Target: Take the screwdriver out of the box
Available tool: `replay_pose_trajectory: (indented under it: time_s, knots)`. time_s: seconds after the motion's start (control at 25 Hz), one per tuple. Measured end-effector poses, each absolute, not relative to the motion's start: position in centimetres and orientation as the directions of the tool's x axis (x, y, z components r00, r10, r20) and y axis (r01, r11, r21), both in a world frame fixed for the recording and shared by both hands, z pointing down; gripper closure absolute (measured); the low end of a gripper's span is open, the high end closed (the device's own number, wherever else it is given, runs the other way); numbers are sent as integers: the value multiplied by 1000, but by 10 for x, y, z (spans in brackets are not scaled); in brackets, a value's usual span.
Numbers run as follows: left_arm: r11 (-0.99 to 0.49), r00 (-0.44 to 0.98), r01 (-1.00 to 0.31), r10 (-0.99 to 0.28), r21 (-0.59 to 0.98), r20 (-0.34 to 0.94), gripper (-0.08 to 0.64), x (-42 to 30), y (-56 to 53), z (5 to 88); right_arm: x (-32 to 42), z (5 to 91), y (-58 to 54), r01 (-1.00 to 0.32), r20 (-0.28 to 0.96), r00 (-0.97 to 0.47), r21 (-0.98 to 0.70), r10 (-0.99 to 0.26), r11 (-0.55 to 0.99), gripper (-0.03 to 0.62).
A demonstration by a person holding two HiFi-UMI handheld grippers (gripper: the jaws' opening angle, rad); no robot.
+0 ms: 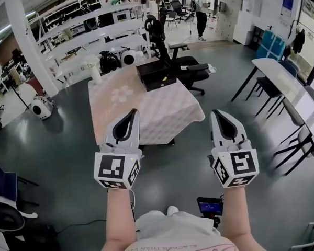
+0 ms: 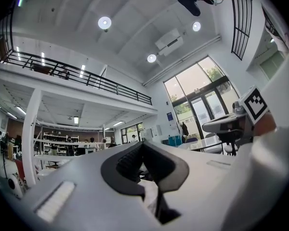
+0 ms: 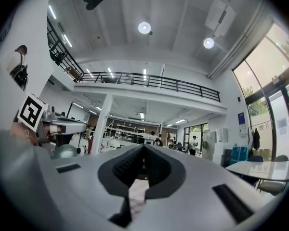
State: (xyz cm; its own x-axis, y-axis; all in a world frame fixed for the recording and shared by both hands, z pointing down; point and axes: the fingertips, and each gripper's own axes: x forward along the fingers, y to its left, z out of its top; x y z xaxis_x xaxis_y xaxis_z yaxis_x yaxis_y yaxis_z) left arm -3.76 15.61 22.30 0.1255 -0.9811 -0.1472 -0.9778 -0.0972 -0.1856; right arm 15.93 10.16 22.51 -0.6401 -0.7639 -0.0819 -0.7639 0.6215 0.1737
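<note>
**Box: Location and Condition**

The box point(image 1: 156, 73) is a dark, rectangular case. It rests flat at the far end of the cloth-covered table point(image 1: 146, 116), towards the right-hand corner. At this range its lid state and contents cannot be made out.

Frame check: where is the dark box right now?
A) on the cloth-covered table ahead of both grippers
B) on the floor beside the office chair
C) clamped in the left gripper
A: the dark box sits at the far end of the table, beyond the left gripper and right gripper, both shut and empty.
</note>
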Motion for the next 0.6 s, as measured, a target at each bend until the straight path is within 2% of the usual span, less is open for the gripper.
replay_pose_trajectory:
  time_s: [0.6]
  knots:
    - [-105, 122, -988, -981, -114, -153, 551, -69, 66, 238, 140, 246, 20, -770, -49, -629, 168, -775, 615, 584]
